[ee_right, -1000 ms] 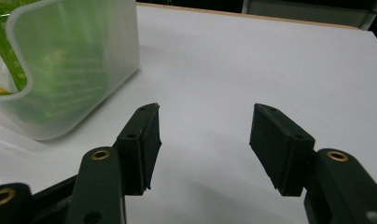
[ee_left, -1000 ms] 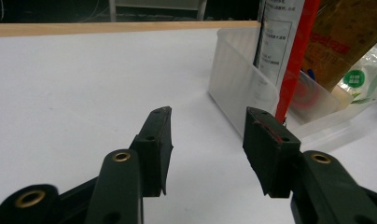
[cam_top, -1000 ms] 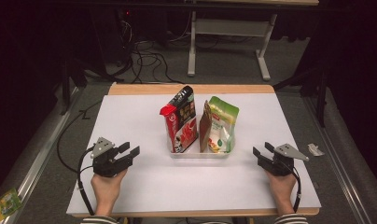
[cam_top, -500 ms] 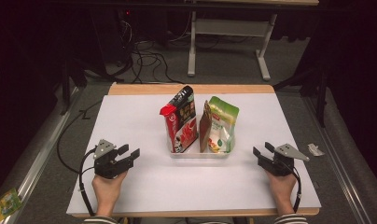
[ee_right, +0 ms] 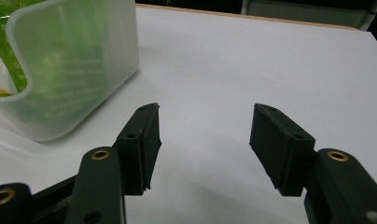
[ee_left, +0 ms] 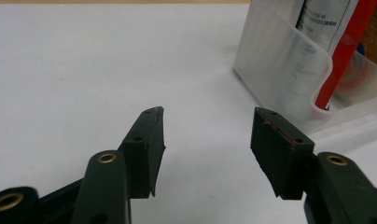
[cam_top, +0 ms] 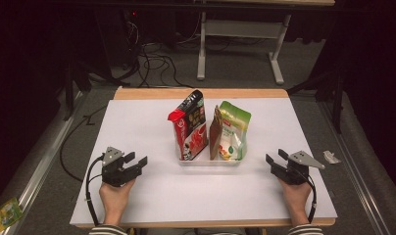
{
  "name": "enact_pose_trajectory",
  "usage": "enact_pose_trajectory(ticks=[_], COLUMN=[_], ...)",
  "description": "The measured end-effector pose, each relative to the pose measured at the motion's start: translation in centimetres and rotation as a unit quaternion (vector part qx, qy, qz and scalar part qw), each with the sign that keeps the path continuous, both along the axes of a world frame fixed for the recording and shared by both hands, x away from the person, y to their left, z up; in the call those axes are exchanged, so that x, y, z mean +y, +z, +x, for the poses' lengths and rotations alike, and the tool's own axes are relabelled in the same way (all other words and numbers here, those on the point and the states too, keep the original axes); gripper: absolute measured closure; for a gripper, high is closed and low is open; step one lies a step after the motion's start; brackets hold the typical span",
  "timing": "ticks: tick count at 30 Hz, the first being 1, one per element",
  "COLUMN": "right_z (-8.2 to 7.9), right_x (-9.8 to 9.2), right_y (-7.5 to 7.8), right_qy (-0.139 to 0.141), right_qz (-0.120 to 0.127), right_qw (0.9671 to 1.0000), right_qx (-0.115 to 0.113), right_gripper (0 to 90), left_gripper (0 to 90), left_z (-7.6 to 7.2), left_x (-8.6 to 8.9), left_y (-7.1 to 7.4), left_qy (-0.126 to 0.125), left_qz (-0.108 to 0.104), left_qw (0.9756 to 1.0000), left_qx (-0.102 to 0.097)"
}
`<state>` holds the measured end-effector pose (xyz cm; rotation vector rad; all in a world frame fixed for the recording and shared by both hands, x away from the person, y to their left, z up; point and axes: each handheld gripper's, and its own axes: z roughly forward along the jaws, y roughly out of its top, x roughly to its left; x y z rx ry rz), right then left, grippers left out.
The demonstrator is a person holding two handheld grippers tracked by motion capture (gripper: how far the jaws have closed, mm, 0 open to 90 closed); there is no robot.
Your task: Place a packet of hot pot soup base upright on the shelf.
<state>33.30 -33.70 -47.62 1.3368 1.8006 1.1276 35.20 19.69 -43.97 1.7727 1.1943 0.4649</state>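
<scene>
Your left gripper [cam_top: 137, 164] rests on the white table [cam_top: 137, 122], left of the clear plastic bin [cam_top: 210, 160]. Its jaws have just been opening and now stand wide, nothing between them. Your right gripper [cam_top: 274, 159] sits right of the bin, jaws equally wide and empty.

The bin is mid-table, well apart from both grippers. Three packs stand upright in it: a red-and-black pouch [cam_top: 190, 128] on the left, a slim brown packet [cam_top: 216, 133] in the middle, a green-and-white pouch [cam_top: 233, 131] on the right. The red pouch tilts slightly and rises highest above the rim.

Handling, as judged:
- Pouches look like flexible film, light, likely to crumple or slip under a pinch on the belly.
- Sealed top edges should be flatter and stiffer; take hold there, across the seam.
- The red pouch's top corner is the most exposed grab point for your left gripper.
- The bin looks thin and light. It may slide or lift with a pouch; steady its wall with the other gripper.

In the left gripper view the bin wall [ee_left: 289, 70] lies ahead and to the right of the jaws.
</scene>
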Motion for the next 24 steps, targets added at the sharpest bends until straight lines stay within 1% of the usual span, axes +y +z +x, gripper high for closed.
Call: enact_pose_trajectory(ticks=[2,20,23,24], right_z=[0.0,0.0,0.0,0.0], right_x=[0.0,0.0,0.0,0.0], right_y=[0.0,0.0,0.0,0.0], right_qy=[0.000,0.000,0.000,0.000], right_qz=[-0.001,0.000,-0.001,0.000], right_qw=[1.0000,1.0000,1.0000,1.0000], right_qx=[0.000,0.000,0.000,0.000], right_gripper=[43.0,42.9,42.9,42.9], left_gripper=[44.7,44.5,44.5,44.5], left_z=[0.1,1.3,1.5,1.7], left_x=[-0.1,-1.4,-1.6,-1.7], left_y=[-0.1,-1.3,-1.6,-1.8], left_qy=[-0.001,-0.003,-0.004,-0.007], left_qz=[-0.002,0.007,0.012,0.017], left_qw=[1.0000,1.0000,0.9999,0.9998], left_qx=[-0.001,0.002,0.004,0.007])
